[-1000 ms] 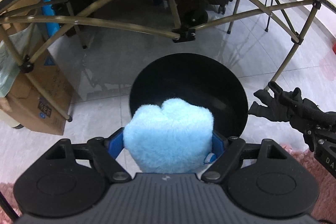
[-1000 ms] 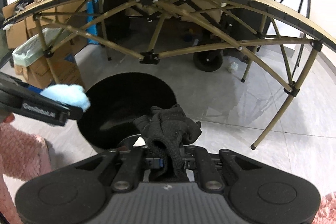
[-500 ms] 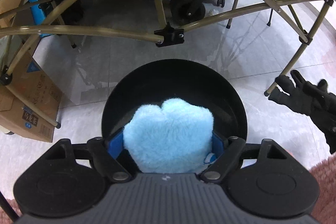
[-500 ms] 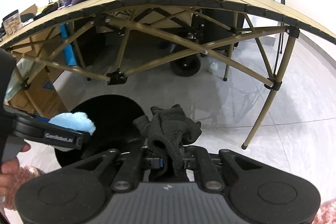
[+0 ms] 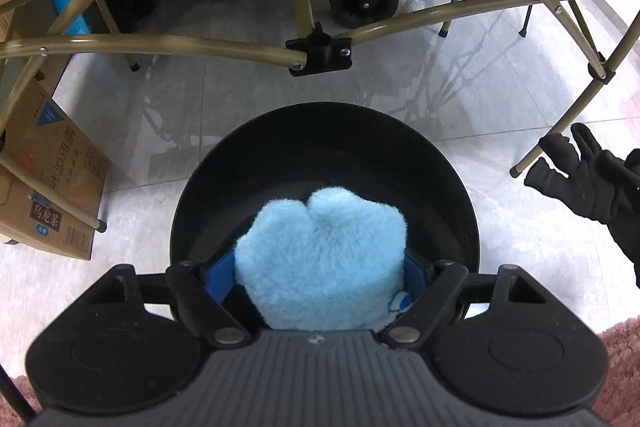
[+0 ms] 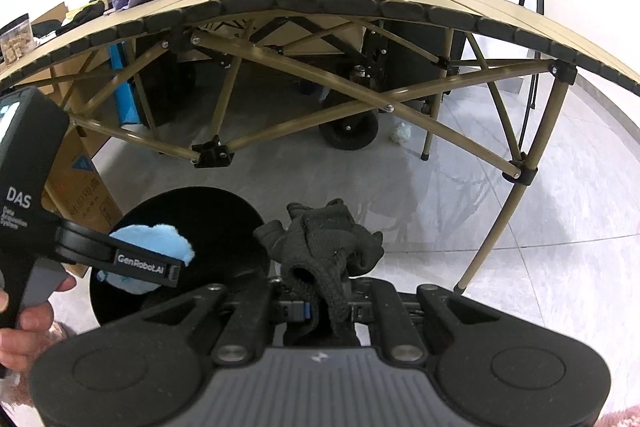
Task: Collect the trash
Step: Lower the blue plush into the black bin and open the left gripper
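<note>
Left gripper (image 5: 320,267) jaws clasp blue plush (image 5: 320,259) over bin (image 5: 320,123) (pointing steeply down); right gripper (image 6: 320,307) pinches black glove (image 6: 320,247).

left claw (image 5: 320,267) | moved forward, lower over black bin (image 5: 460,195) | blue plush (image 5: 320,259) now above its opening

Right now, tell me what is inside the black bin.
The black bin shows only a dark inner wall. The blue fluffy item in the left hand-held gripper covers its bottom.
</note>
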A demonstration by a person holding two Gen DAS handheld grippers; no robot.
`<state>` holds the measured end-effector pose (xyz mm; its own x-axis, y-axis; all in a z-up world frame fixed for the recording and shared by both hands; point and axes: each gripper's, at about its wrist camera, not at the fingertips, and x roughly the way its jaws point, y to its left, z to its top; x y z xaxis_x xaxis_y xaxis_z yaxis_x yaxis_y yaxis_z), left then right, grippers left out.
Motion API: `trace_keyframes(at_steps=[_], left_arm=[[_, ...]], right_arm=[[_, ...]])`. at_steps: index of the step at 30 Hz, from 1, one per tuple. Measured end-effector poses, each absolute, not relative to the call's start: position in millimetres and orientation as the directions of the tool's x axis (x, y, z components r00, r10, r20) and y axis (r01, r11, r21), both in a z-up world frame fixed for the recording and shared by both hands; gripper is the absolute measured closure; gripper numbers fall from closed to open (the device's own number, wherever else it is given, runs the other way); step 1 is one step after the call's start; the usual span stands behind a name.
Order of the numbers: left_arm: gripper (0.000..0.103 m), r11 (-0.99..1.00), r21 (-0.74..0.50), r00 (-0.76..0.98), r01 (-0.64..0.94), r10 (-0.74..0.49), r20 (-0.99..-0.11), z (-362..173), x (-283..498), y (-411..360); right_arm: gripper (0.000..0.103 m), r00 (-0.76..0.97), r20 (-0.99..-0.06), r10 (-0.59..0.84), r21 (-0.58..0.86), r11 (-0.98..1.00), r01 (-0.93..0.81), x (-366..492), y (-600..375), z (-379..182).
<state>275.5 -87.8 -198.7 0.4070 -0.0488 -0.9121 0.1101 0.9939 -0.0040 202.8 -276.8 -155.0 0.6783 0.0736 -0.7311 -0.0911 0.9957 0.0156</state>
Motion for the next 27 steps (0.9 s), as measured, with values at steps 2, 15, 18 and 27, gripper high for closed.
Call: trace_keyframes(at_steps=[2, 15, 18, 27], left_arm=[[0.022, 0.994, -0.004, 0.400, 0.111, -0.048, -0.915, -200, 276, -89], [0.000, 0.997, 0.008, 0.373, 0.075, -0.021, -0.927, -201, 280, -86], [0.000, 0.998, 0.003, 0.367, 0.063, -0.020, -0.930, -201, 279, -82], [0.000, 0.998, 0.003, 0.362, 0.055, -0.017, -0.932, -195, 276, -73]], right_arm=[[0.093, 0.678, -0.732, 0.073, 0.016, 0.996, -0.089, 203, -277, -155], [0.094, 0.683, -0.727, 0.076, 0.016, 0.996, -0.093, 202, -277, -156], [0.093, 0.684, -0.725, 0.082, 0.015, 0.995, -0.103, 202, -276, -156], [0.093, 0.687, -0.721, 0.091, 0.005, 0.992, -0.126, 202, -269, -156]])
